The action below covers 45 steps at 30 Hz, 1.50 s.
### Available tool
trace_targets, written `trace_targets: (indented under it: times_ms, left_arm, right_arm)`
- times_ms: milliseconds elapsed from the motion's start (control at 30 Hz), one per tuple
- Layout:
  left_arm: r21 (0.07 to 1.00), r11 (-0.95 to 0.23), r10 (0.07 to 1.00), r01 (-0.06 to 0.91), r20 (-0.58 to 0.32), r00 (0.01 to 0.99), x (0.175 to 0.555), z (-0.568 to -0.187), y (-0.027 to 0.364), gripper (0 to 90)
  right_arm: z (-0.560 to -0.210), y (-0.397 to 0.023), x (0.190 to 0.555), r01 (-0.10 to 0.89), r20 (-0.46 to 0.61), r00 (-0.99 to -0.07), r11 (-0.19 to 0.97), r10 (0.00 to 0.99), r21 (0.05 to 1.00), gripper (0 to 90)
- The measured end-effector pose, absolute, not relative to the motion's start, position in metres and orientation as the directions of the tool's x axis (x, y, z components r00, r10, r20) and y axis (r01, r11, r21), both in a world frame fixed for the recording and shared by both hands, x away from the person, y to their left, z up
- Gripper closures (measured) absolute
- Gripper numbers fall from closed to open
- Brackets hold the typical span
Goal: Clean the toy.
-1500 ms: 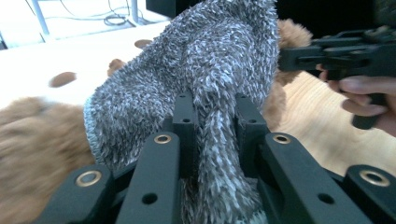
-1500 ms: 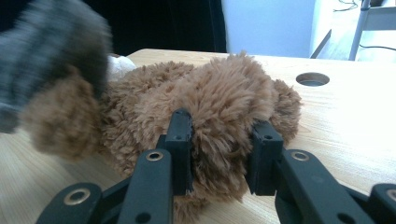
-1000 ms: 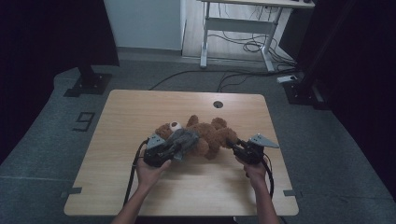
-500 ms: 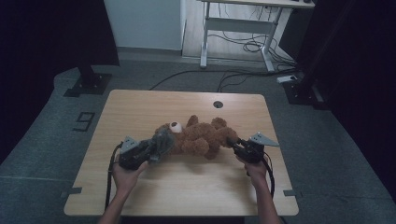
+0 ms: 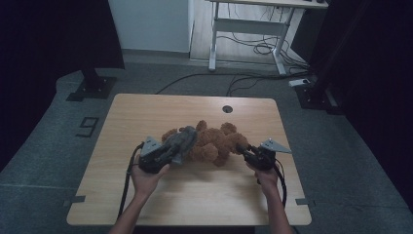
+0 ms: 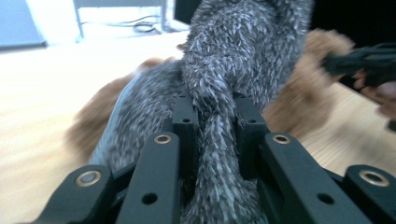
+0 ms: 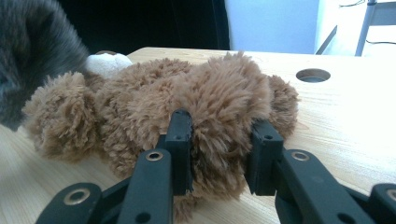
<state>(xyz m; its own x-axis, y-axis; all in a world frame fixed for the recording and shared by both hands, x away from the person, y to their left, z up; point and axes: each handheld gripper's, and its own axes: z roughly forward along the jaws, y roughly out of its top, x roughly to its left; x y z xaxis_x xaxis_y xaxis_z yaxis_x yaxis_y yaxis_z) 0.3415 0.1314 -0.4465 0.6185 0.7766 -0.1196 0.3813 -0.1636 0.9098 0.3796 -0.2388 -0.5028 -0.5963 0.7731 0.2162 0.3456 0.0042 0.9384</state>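
Observation:
A brown teddy bear (image 5: 216, 144) lies on its side in the middle of the wooden table (image 5: 146, 112). My right gripper (image 5: 242, 147) is shut on one plush limb of the bear (image 7: 219, 102), and its jaws sink into the fur on both sides. My left gripper (image 5: 169, 149) is shut on a strip of grey furry cloth (image 6: 243, 56), which it holds raised over the bear's head end (image 5: 181, 140). In the right gripper view the grey cloth (image 7: 28, 56) hangs at the left, beside the bear's pale muzzle (image 7: 109, 63). The right gripper (image 6: 357, 60) appears far right in the left gripper view.
A round cable hole (image 5: 227, 108) sits in the table near its far edge. Beyond the table stand a white desk frame (image 5: 243, 29) and loose floor cables (image 5: 253, 48). Dark stands (image 5: 92, 83) flank the far corners.
The left gripper pulled out to the left with the grey cloth, then came back right and higher, so the cloth is over the bear's head. The right gripper has kept still.

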Motion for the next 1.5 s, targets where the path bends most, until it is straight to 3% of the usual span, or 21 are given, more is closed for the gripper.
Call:
trace_targets:
  times_ms: [133, 233, 400, 567, 733, 1000, 1233, 1500]
  left_arm:
    - [0.909, -0.179, 0.743, 0.376, -0.125, 0.658, 0.347, -0.438, 0.103, 74.3]
    - [0.896, -0.270, 0.711, 0.352, -0.061, 0.701, 0.350, -0.439, 0.057, 74.2]
    - [0.867, -0.322, 0.704, 0.380, -0.049, 0.709, 0.357, -0.452, 0.037, 73.9]
    - [0.851, -0.269, 0.709, 0.450, -0.141, 0.690, 0.361, -0.476, 0.057, 74.0]
    - [0.852, -0.276, 0.718, 0.445, -0.125, 0.685, 0.357, -0.481, 0.068, 74.1]
    - [0.833, -0.260, 0.720, 0.489, -0.170, 0.673, 0.355, -0.486, 0.095, 74.1]
    - [0.834, -0.182, 0.752, 0.521, -0.224, 0.620, 0.354, -0.493, 0.138, 74.1]
    - [0.813, -0.168, 0.792, 0.557, -0.226, 0.567, 0.353, -0.502, 0.174, 74.0]
  right_arm:
    - [-0.503, -0.239, 0.379, 0.345, 0.218, -0.597, 0.002, 0.773, 0.938, 67.2]
    - [-0.504, -0.239, 0.379, 0.349, 0.226, -0.595, -0.005, 0.771, 0.937, 67.1]
    - [-0.505, -0.240, 0.378, 0.351, 0.228, -0.594, -0.006, 0.772, 0.936, 67.1]
    - [-0.505, -0.239, 0.378, 0.351, 0.225, -0.597, -0.002, 0.770, 0.937, 67.0]
    - [-0.505, -0.239, 0.378, 0.353, 0.226, -0.598, 0.000, 0.769, 0.936, 67.0]
    - [-0.506, -0.240, 0.378, 0.353, 0.226, -0.604, 0.002, 0.764, 0.936, 67.0]
    - [-0.506, -0.241, 0.378, 0.354, 0.228, -0.607, 0.002, 0.761, 0.935, 66.9]
    - [-0.507, -0.241, 0.379, 0.351, 0.222, -0.614, 0.010, 0.757, 0.936, 66.9]
